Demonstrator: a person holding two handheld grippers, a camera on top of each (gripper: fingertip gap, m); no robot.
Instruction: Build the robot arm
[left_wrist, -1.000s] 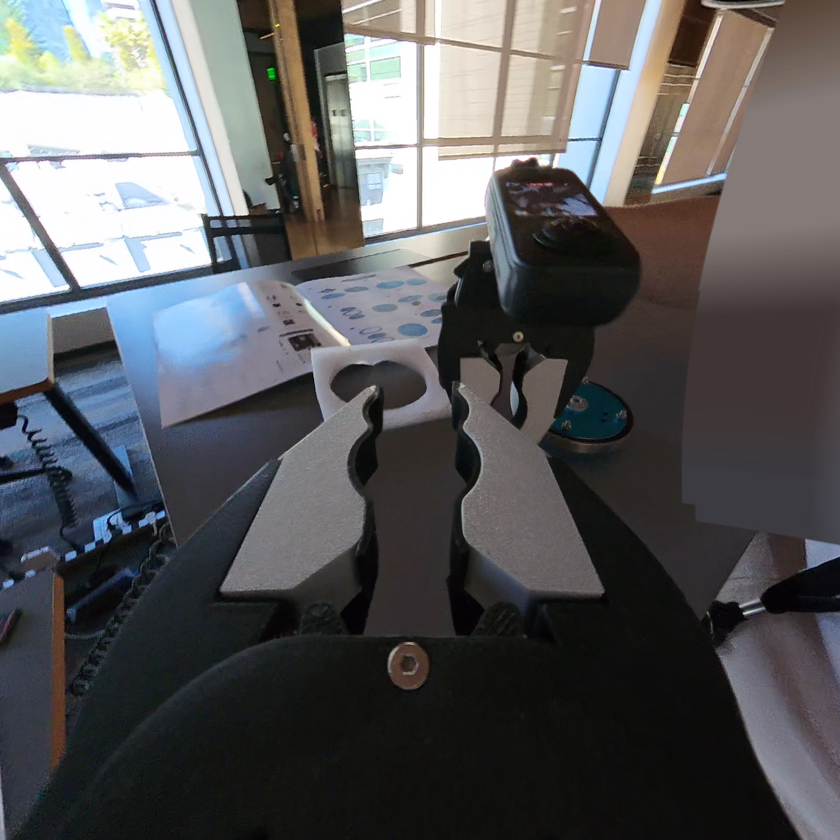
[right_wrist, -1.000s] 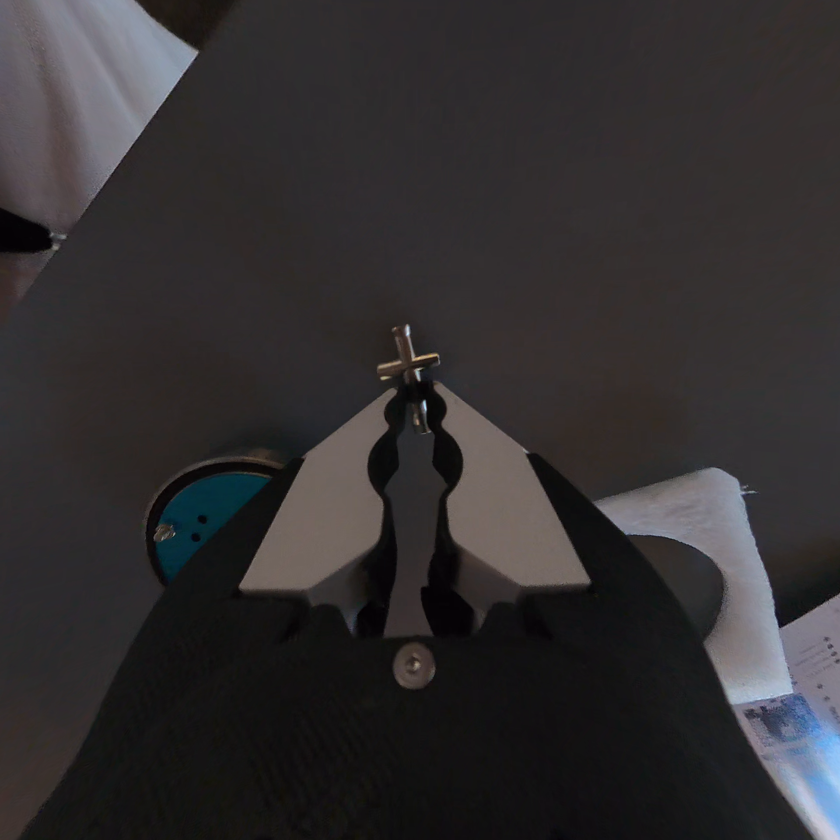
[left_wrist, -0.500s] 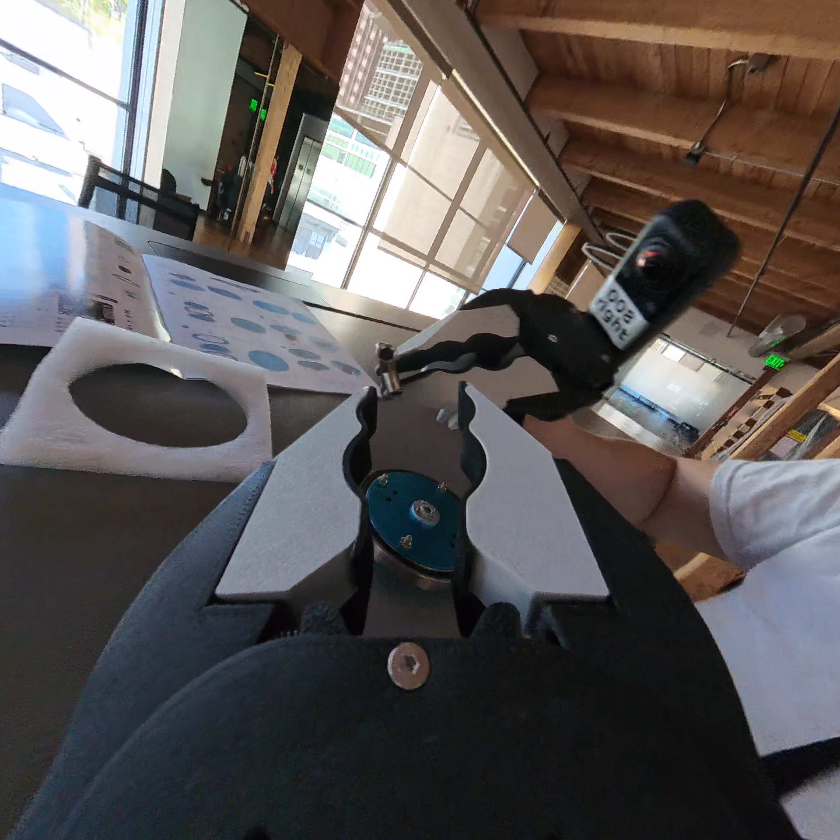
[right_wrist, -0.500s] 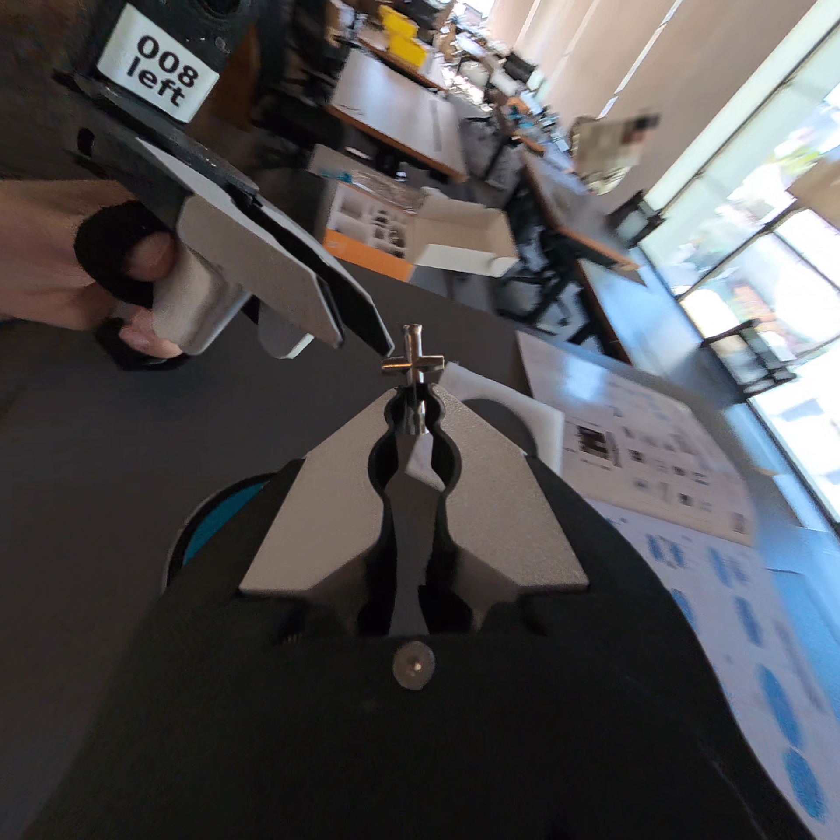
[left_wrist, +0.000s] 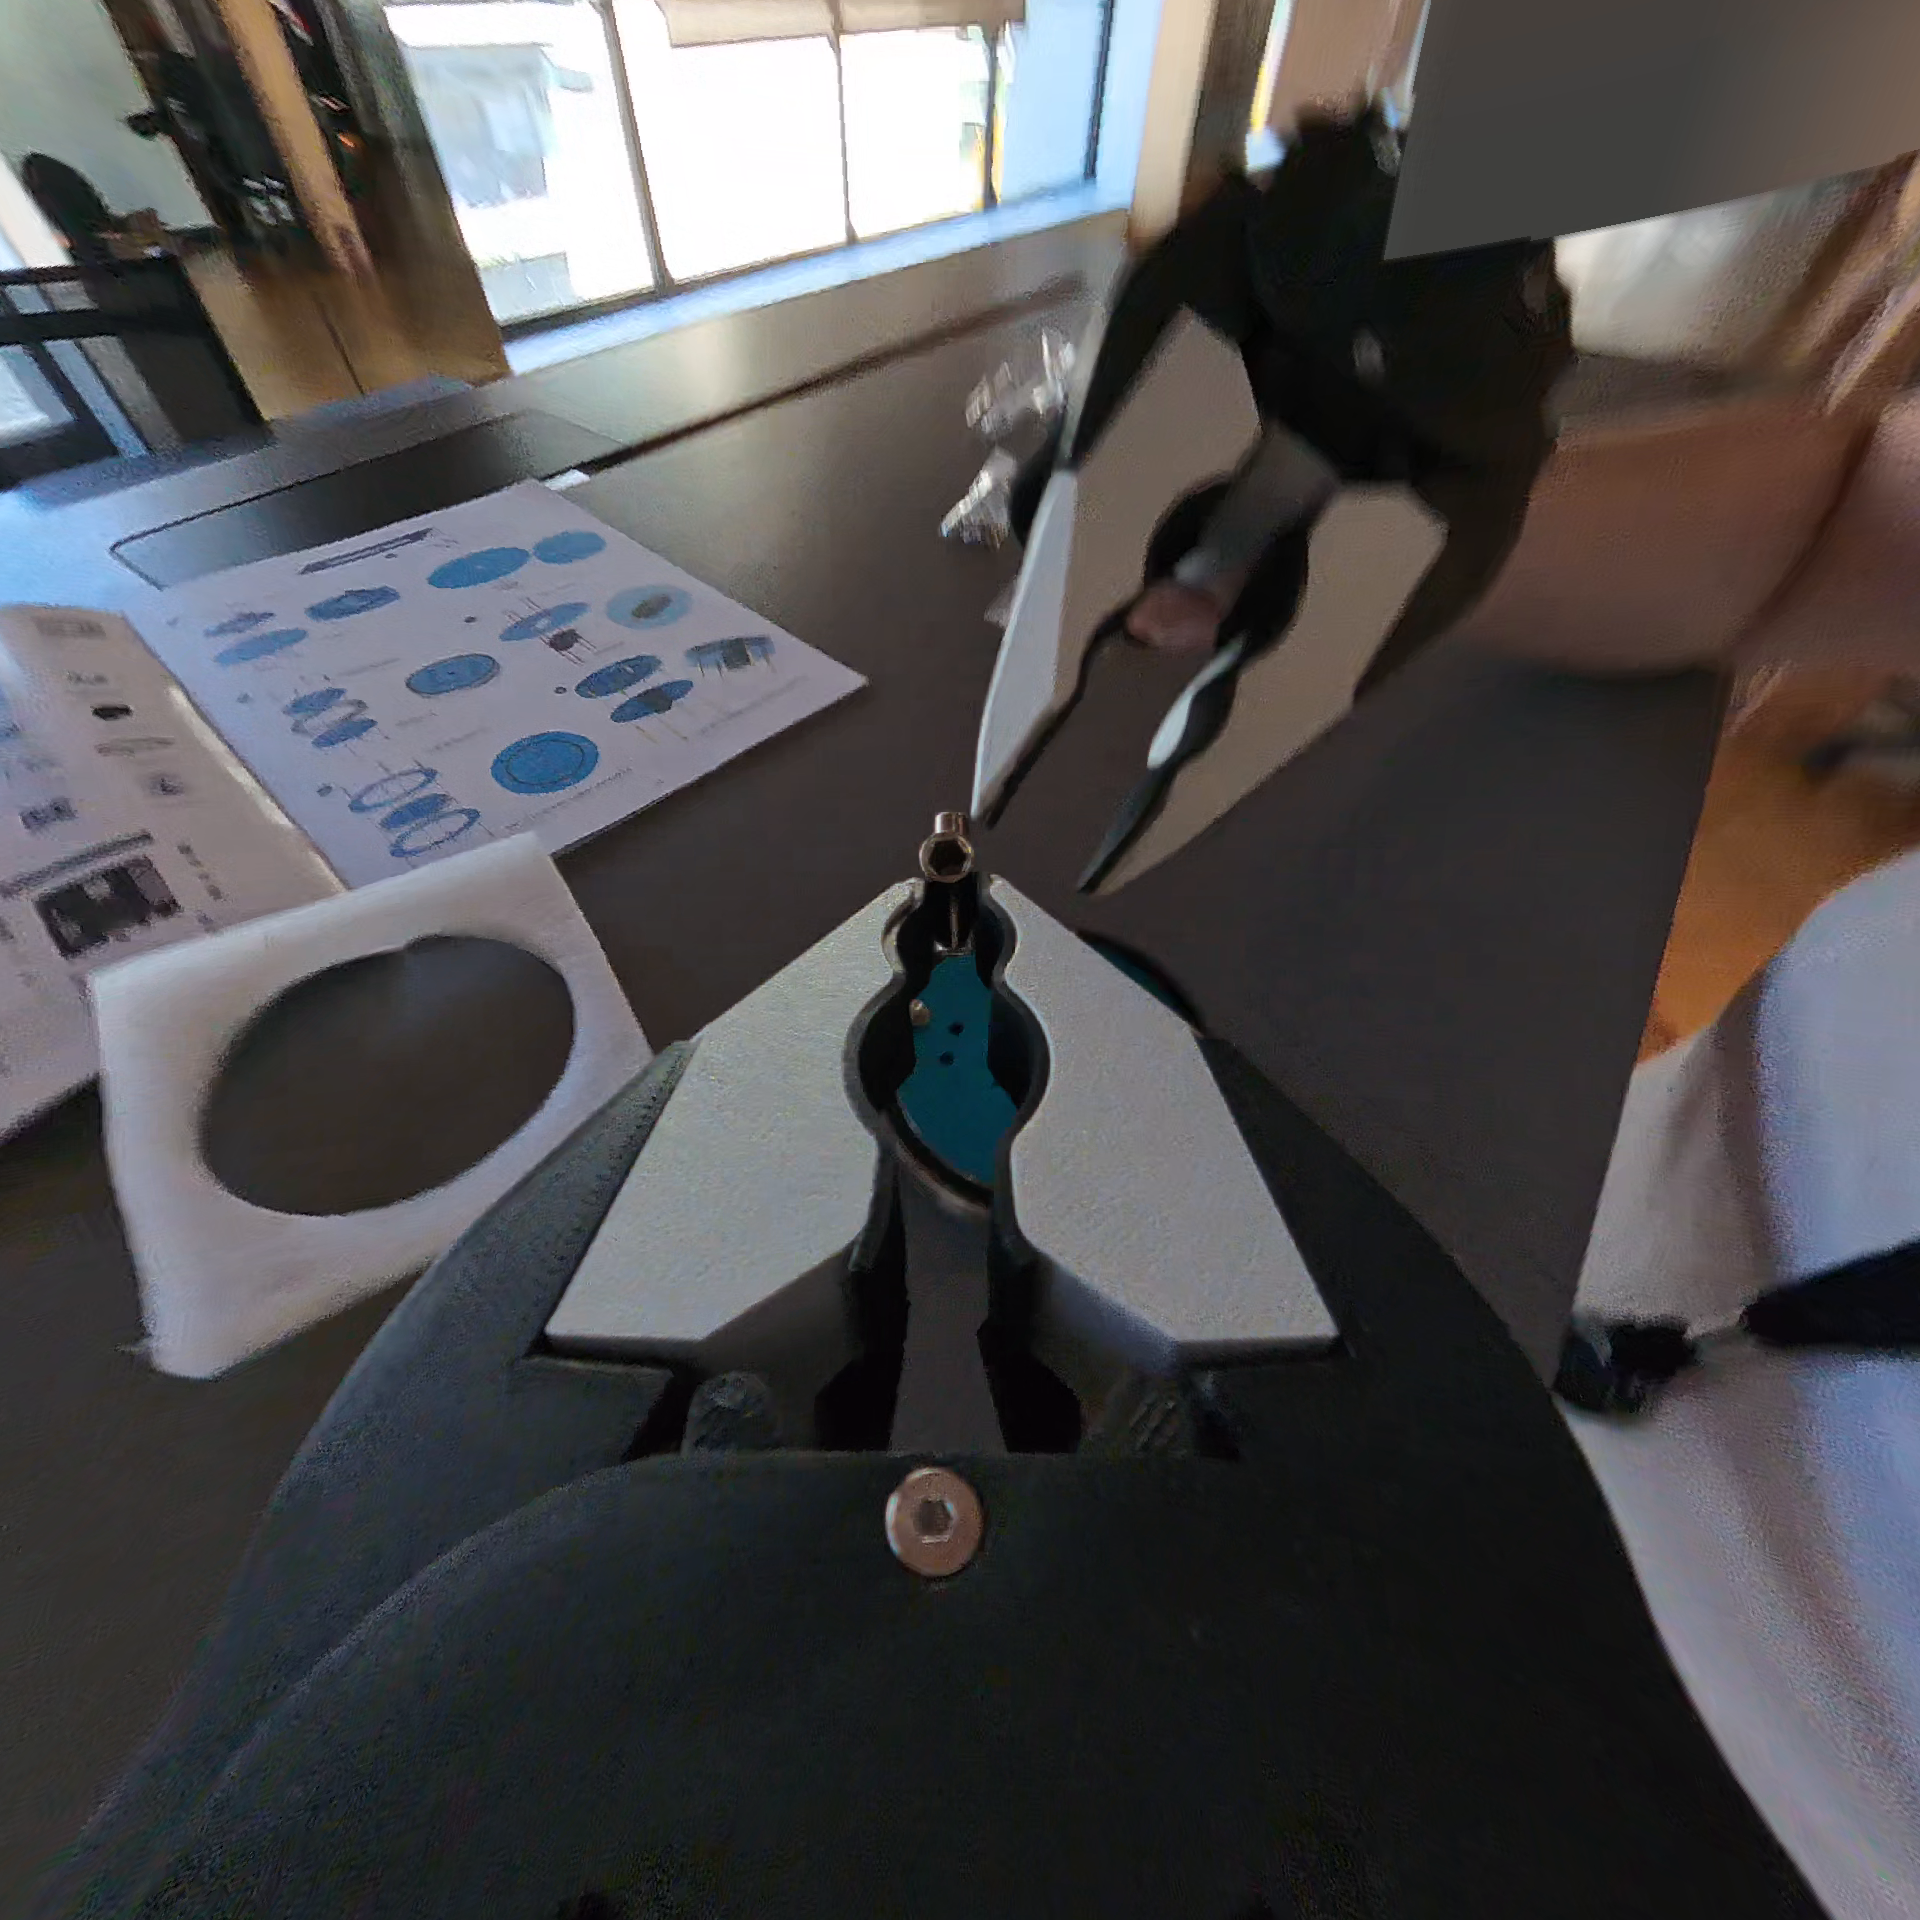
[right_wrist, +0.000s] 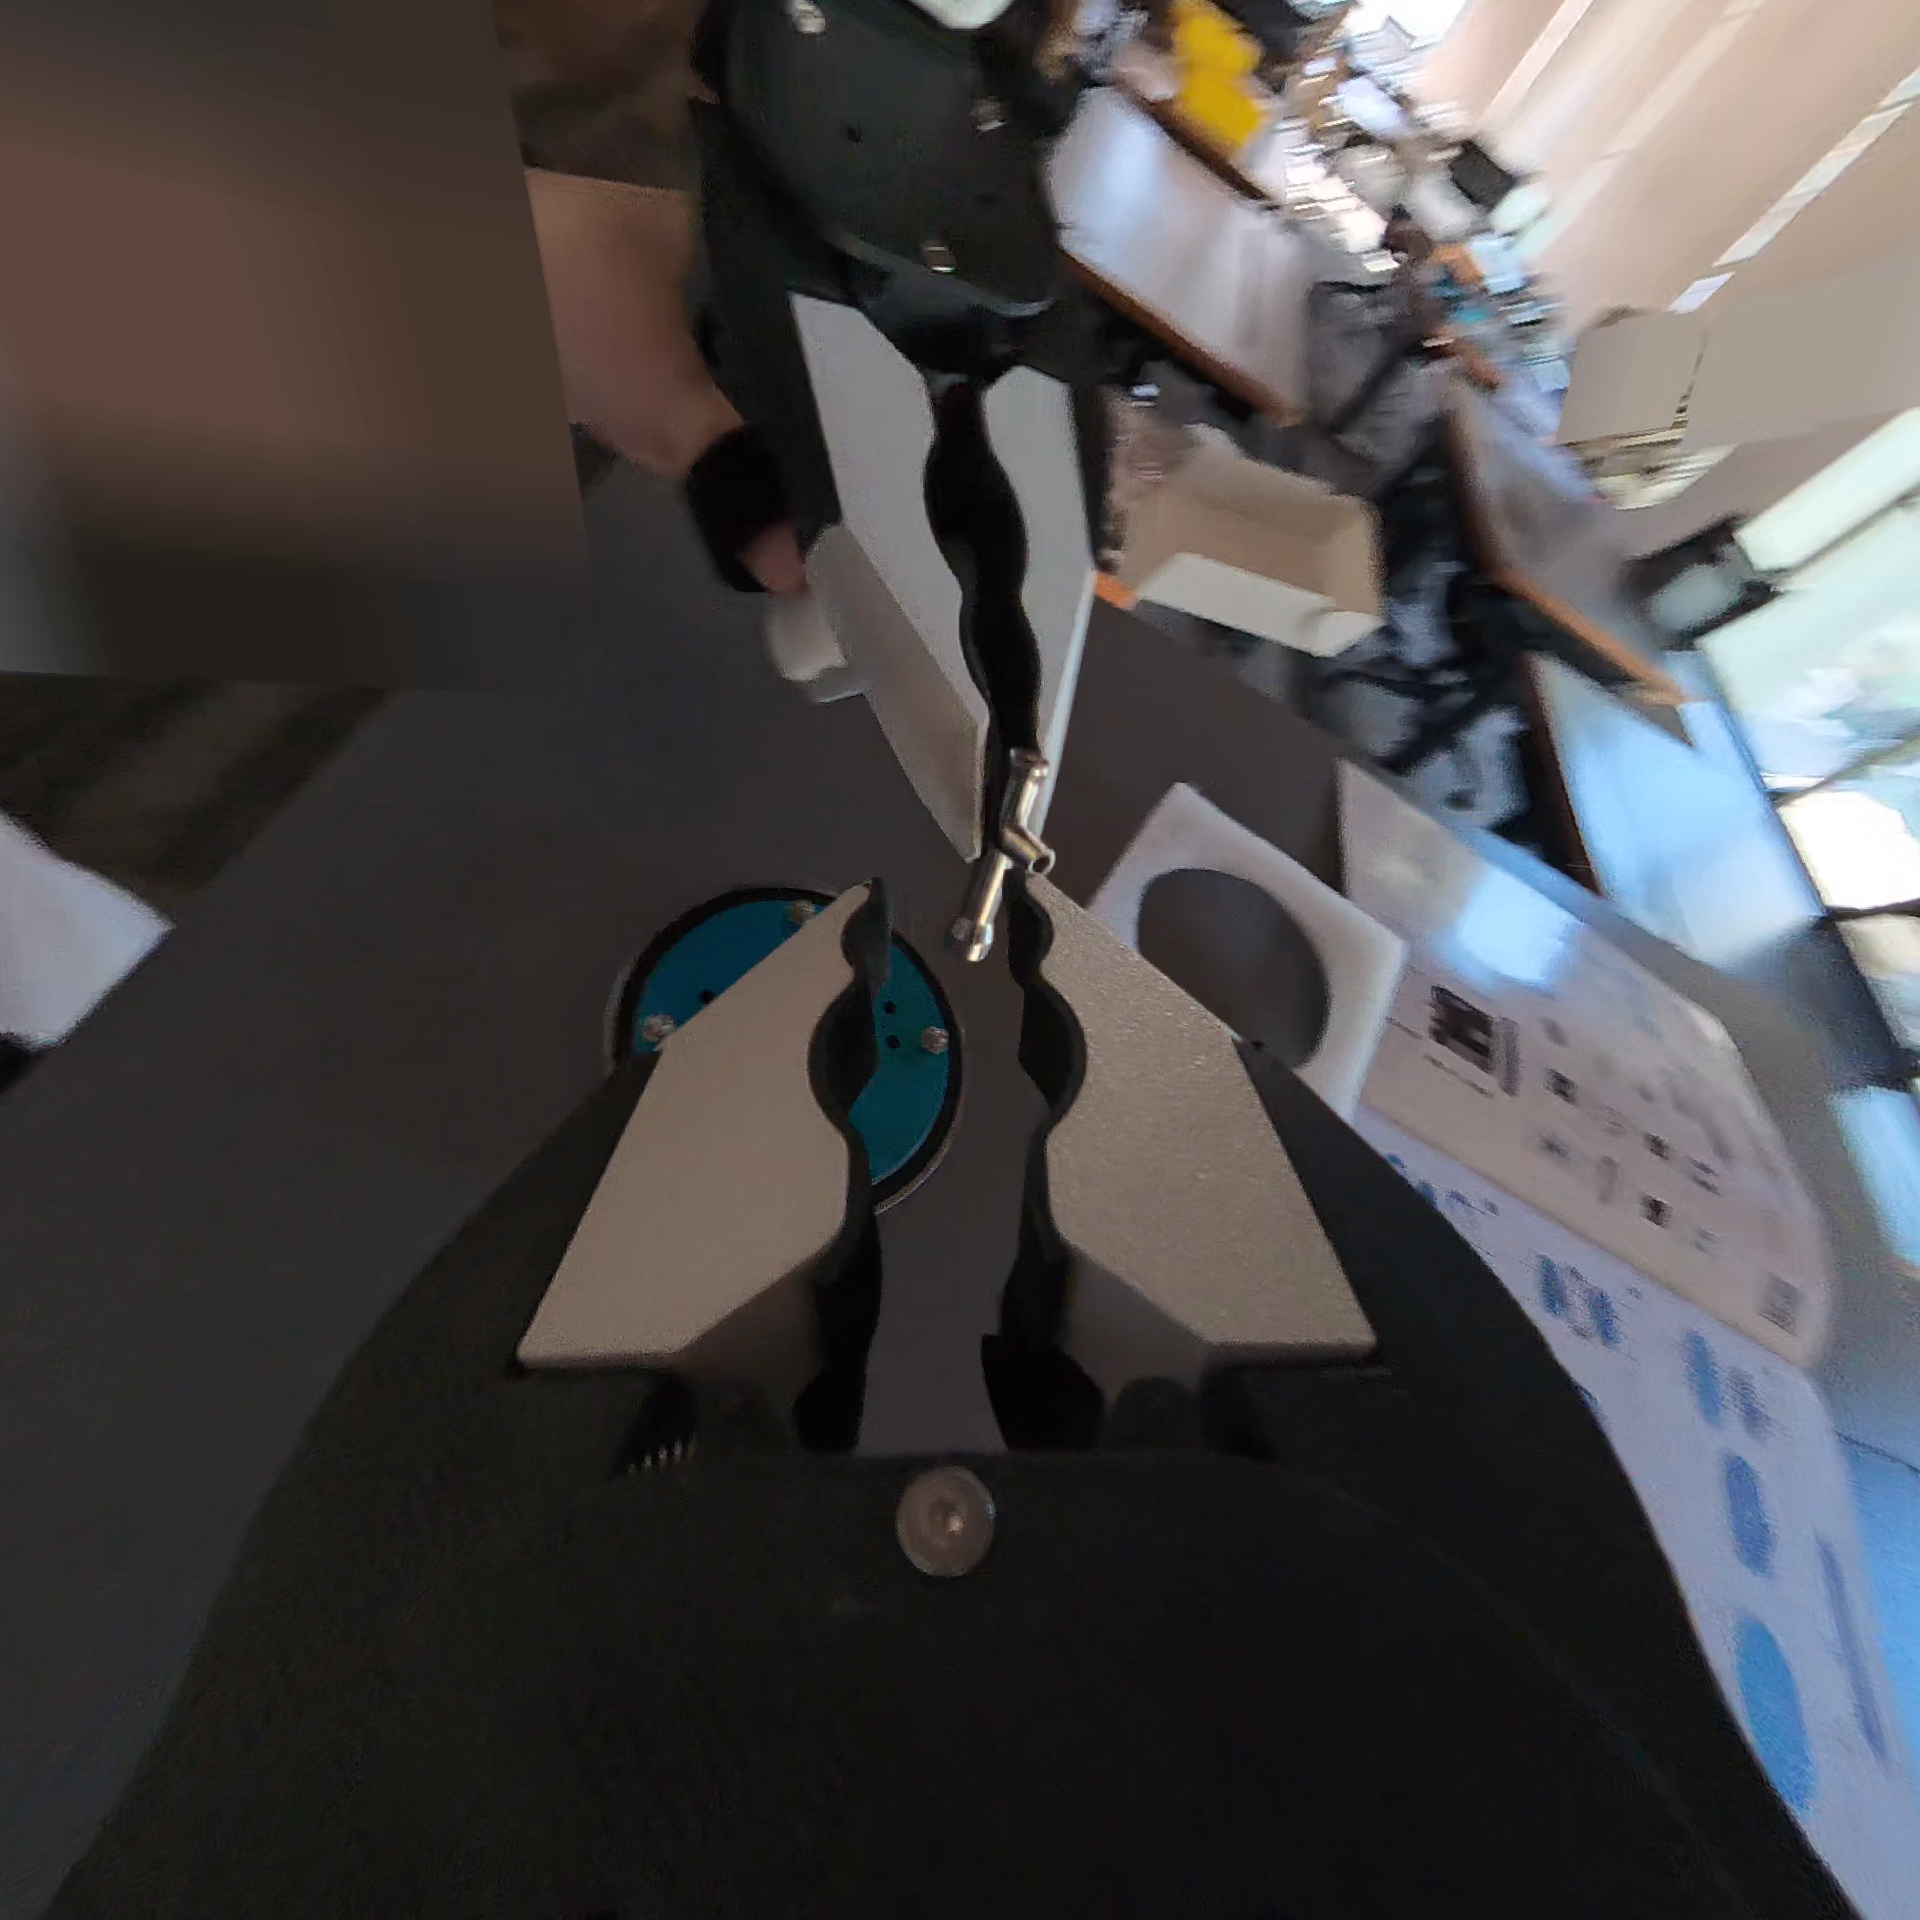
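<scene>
One metal cross key (left_wrist: 943, 864) pinched in left tongs (left_wrist: 945, 896); right tongs (right_wrist: 951, 914) parted, empty, above one blue disc (right_wrist: 727, 971).

This is an open office or workshop room. A dark worktop (left_wrist: 1351, 831) carries printed instruction sheets (left_wrist: 499, 665) with blue part drawings and, near them, a white foam insert (left_wrist: 312, 1247). Behind the worktop stand large windows (left_wrist: 748, 125). Beyond it are more long desks (right_wrist: 1195, 239) with open cardboard boxes (right_wrist: 1257, 561).
</scene>
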